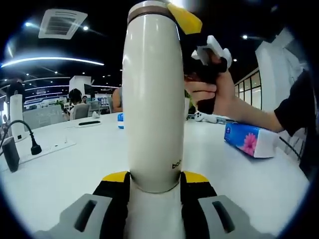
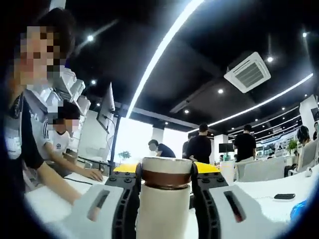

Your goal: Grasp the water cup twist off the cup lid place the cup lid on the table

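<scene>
Yellow-tipped jaws of the left hand-held gripper (image 1: 154, 183) pinch the base of a tall cream water cup (image 1: 152, 99), which stands upright on the white counter (image 1: 75, 169) in the left gripper view. Beyond it lie a tissue box (image 1: 250, 140) and a power strip (image 1: 42, 149).

Right gripper view: the right hand-held gripper (image 2: 165, 175) clamps the cup lid (image 2: 166, 172), with its brown band, at the cup's top. People stand in the office behind.
</scene>
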A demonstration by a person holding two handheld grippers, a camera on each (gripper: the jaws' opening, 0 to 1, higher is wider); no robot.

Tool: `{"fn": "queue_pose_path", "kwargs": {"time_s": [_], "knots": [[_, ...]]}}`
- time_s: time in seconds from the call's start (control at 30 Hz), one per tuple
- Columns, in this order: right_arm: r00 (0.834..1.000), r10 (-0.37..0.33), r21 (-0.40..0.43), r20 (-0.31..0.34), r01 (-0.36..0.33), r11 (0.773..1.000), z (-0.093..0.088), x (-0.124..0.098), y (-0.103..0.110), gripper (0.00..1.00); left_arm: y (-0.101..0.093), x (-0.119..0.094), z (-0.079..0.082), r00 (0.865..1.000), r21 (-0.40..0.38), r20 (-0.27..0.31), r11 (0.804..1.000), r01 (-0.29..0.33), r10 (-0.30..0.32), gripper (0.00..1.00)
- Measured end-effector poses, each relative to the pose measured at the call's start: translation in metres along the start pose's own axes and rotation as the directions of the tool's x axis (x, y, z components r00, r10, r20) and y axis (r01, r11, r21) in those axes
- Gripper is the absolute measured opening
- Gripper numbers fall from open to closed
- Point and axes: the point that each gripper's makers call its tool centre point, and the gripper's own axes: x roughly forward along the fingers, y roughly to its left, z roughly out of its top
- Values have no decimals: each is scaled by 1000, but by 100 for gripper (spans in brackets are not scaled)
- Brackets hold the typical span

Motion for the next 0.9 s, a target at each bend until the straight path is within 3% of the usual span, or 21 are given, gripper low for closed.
{"fn": "queue_pose_path", "kwargs": {"time_s": [0.57,0.77,0.9], "knots": [[988,152,95,16,-152,984,-6,5,5,43,3,0,1,1000,-2,-1,1000,-3,3,42],[991,135,148,14,-136,980,-8,3,1,43,6,0,1,1000,-2,-1,1000,-3,3,42],[996,92,143,-21,-88,986,-14,2,-4,56,6,1,1,1000,-1,0,1000,-2,2,42]]}}
